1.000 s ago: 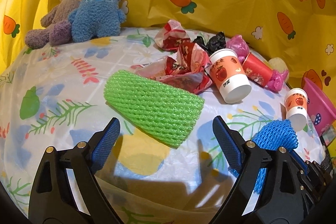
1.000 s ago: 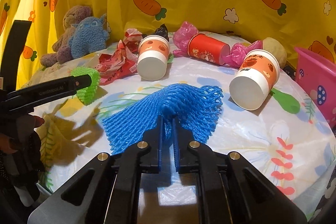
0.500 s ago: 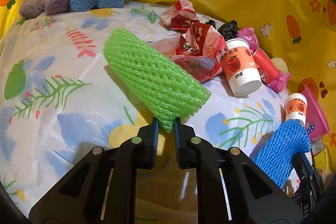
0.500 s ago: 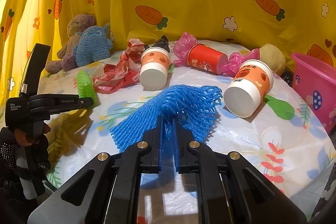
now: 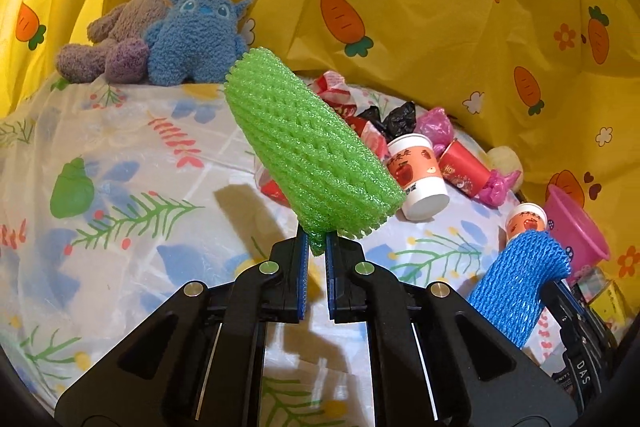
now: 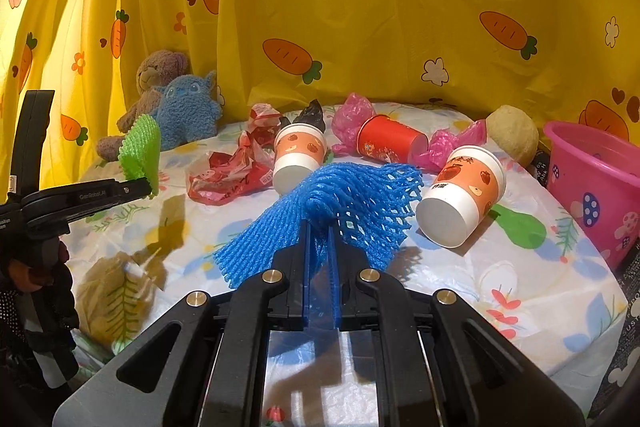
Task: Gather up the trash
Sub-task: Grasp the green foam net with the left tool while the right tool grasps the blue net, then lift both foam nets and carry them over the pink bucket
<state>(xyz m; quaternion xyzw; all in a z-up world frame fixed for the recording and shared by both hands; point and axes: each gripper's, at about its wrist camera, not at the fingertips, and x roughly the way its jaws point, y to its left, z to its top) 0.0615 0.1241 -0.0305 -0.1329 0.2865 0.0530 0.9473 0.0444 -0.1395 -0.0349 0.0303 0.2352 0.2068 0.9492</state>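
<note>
1. The left claw [image 5: 316,249] is pinched nearly closed on the lower corner of a green foam net sleeve [image 5: 312,155], which stands up off the counter [image 5: 120,267], tilted back and to the left.
2. The right claw [image 6: 319,227] is likewise narrowed onto the middle of a blue foam net sleeve [image 6: 340,199], its soft open mesh bunching and fanning out to both sides above the counter.
3. Just beyond, two orange-and-white paper cups lie on their sides: one near the right [image 6: 460,195], one farther back [image 6: 298,157].
4. Crumpled red wrappers [image 6: 228,175] lie left of the farther cup.
5. Behind them lie a red paper cup [image 6: 390,143] on its side, pink plastic scraps [image 6: 452,145] and a black scrap [image 6: 310,113].
6. A pink plastic bin [image 6: 592,183] stands at the counter's right edge; its contents cannot be seen.
7. Two plush toys, brown [image 5: 136,11] and blue [image 5: 192,35], sit against the yellow carrot-print curtain [image 5: 440,7].
</note>
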